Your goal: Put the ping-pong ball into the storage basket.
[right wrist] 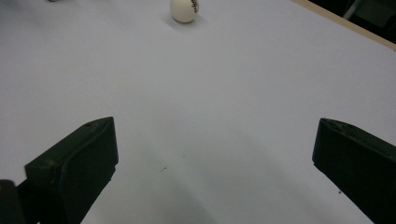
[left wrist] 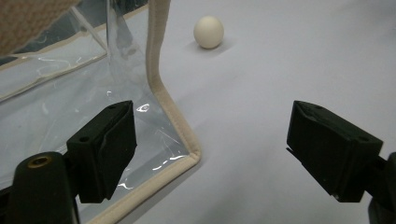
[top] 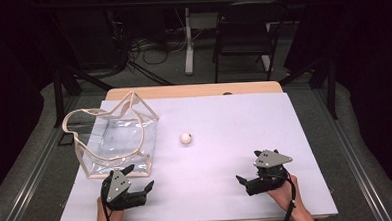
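A small white ball (top: 185,138) lies near the middle of the white table (top: 244,118). A clear plastic bag (top: 117,139) with beige trim and handles stands at the left. My left gripper (top: 141,176) is open at the front left, just in front of the bag's near corner, empty. In the left gripper view the bag's trimmed corner (left wrist: 161,100) sits by the left jaw of my left gripper (left wrist: 212,144), and the ball (left wrist: 208,31) lies farther ahead. My right gripper (top: 247,166) is open at the front right, empty. In its own view the right gripper (right wrist: 215,163) faces the ball (right wrist: 184,9).
Beyond the table's far edge stand a dark folding chair (top: 245,33) and a white table leg (top: 188,41), with cables on the floor. A metal rail (top: 351,159) runs along the table's right side.
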The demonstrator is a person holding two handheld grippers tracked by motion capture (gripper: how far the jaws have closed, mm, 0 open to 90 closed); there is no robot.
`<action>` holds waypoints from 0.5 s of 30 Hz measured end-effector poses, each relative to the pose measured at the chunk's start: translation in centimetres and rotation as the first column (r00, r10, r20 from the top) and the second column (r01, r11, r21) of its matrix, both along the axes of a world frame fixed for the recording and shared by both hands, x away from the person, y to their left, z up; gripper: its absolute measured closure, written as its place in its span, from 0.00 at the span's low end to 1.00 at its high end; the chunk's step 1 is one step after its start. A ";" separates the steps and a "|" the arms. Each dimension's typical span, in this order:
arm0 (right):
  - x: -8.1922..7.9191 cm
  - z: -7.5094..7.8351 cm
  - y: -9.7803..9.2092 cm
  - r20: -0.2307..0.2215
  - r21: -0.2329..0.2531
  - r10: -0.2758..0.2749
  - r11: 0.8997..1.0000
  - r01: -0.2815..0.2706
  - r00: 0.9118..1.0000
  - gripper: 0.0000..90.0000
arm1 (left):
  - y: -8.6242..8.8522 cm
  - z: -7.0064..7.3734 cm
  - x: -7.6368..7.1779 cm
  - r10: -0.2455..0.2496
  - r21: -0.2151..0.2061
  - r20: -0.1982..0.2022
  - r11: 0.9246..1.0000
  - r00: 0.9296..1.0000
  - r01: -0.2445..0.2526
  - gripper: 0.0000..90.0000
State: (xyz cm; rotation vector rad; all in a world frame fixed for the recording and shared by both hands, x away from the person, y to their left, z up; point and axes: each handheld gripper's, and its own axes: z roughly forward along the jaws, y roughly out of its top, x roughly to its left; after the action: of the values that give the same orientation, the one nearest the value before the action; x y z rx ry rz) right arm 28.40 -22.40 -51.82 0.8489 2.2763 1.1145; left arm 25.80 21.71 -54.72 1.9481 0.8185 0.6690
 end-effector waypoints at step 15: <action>1.9 0.7 1.3 -0.006 -0.012 0.024 1.000 -0.024 1.000 0.00 | 0.0 -0.1 0.1 -0.007 -0.001 -0.005 1.000 1.000 0.007 0.18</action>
State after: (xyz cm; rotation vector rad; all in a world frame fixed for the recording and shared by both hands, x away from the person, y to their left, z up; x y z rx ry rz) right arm 30.33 -21.09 -51.17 0.8229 2.3019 1.1091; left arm 25.91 21.72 -54.81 1.9518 0.8151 0.6601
